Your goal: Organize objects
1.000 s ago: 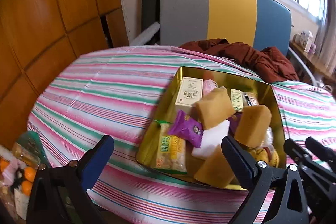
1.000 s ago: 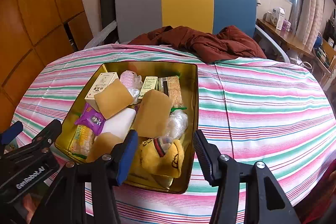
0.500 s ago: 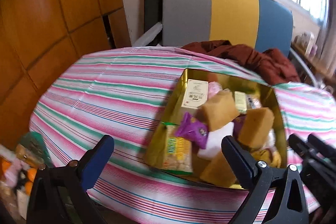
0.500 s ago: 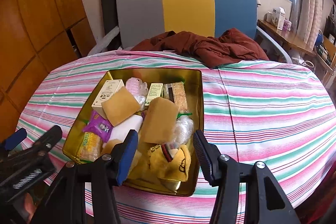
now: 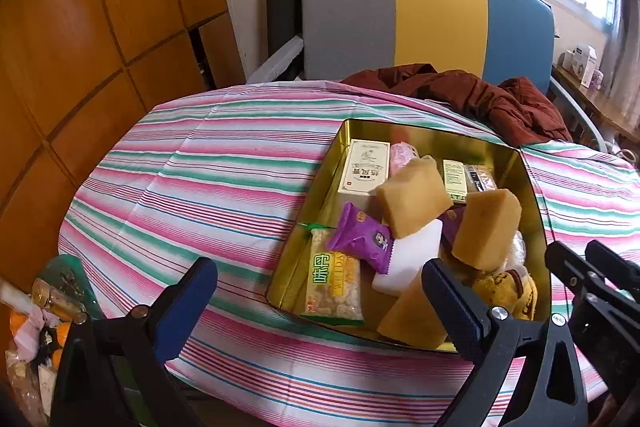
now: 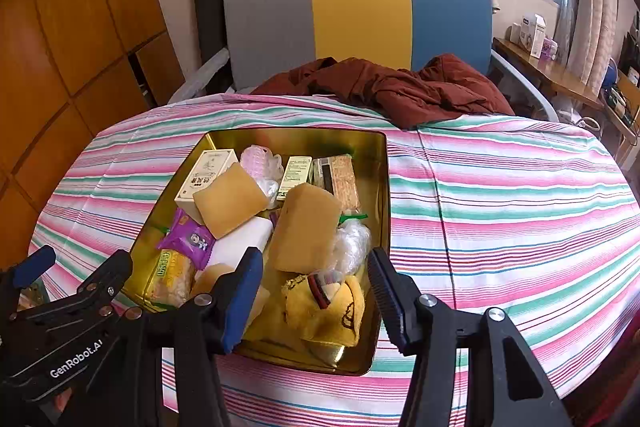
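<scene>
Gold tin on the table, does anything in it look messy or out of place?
Yes. The gold tin is a jumble: tan sponge blocks lie tilted across a white block, a purple snack packet and small boxes. A dark red garment lies crumpled at the table's far edge. Nothing looks spilled or broken.

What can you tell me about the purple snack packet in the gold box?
The purple snack packet is a small shiny wrapper with crimped ends and a little cartoon face printed on it. It looks sealed and puffy. It lies tilted near the left side of the gold tin, resting on the yellow cracker bag and overlapping the white block, with a tan sponge touching its far side.
</scene>
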